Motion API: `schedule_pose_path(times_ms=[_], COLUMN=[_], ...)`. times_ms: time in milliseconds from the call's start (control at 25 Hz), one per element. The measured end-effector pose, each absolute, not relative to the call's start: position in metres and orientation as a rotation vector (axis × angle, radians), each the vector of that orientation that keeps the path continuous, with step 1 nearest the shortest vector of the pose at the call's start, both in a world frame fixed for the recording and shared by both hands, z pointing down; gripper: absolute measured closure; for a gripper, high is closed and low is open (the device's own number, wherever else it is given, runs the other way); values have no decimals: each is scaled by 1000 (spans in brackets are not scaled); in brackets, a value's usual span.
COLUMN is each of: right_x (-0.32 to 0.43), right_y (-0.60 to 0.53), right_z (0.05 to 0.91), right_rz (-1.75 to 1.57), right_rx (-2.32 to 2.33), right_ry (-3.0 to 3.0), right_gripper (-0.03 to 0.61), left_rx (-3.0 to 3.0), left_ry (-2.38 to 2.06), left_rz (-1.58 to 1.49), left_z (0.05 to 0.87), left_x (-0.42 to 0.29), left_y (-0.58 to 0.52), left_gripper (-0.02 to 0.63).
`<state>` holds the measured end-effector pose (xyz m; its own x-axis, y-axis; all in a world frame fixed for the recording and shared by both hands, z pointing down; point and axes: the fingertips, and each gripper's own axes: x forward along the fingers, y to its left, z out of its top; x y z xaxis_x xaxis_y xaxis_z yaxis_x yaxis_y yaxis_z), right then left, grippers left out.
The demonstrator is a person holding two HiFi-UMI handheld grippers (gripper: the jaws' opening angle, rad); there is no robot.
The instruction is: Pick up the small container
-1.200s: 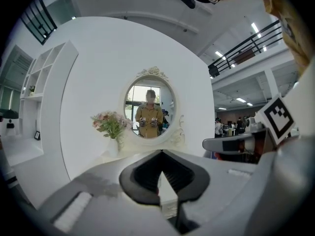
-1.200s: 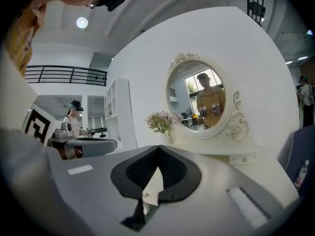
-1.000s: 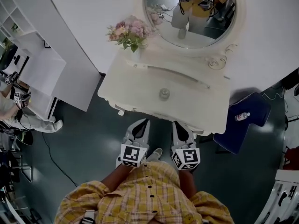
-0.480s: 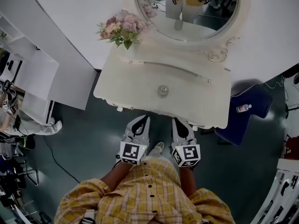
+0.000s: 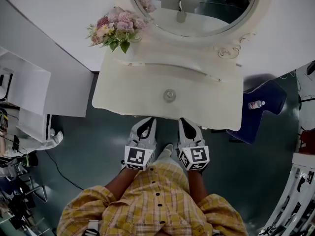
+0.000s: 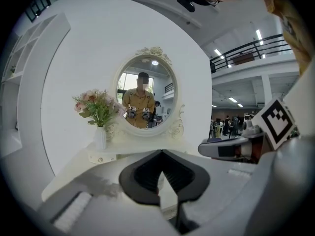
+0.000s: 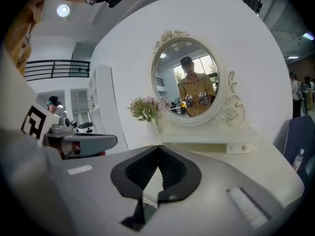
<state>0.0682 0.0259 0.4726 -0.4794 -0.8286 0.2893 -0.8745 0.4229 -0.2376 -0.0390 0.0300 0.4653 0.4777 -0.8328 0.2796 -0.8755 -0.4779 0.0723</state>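
Observation:
The small container (image 5: 170,95), a round glassy pot, stands near the middle of the cream dressing table (image 5: 123,97). My left gripper (image 5: 147,121) and right gripper (image 5: 183,122) are held side by side just short of the table's front edge, both pointing at it. The container lies ahead, between their two lines. In the left gripper view my left gripper (image 6: 161,152) has its jaws meeting at the tips, with nothing held. The right gripper (image 7: 158,147) looks the same in its own view. Neither gripper view shows the container.
An oval mirror (image 5: 197,9) stands at the table's back, with a vase of pink flowers (image 5: 112,27) at the back left. A blue chair (image 5: 261,107) with a small bottle (image 5: 255,104) on it sits to the right. A white shelf unit (image 5: 29,97) stands to the left.
Both grippers have come forward to the table's front edge. The table and container now lie closer below me. Both pairs of jaws look the same as before.

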Motion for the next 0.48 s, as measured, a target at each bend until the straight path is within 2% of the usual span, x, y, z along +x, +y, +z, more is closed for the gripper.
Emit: schedule_pose_path(times_ms=[480], right_x=[51], right_y=[-15], right_z=[507], right_rz=[546], right_rx=[1544], right_ry=[-2474], right_gripper=[578], left_rx=[2520], left_ry=[-1407], left_rz=[350], left_z=[495], left_x=[-42], left_y=[-10], left_gripper=[614])
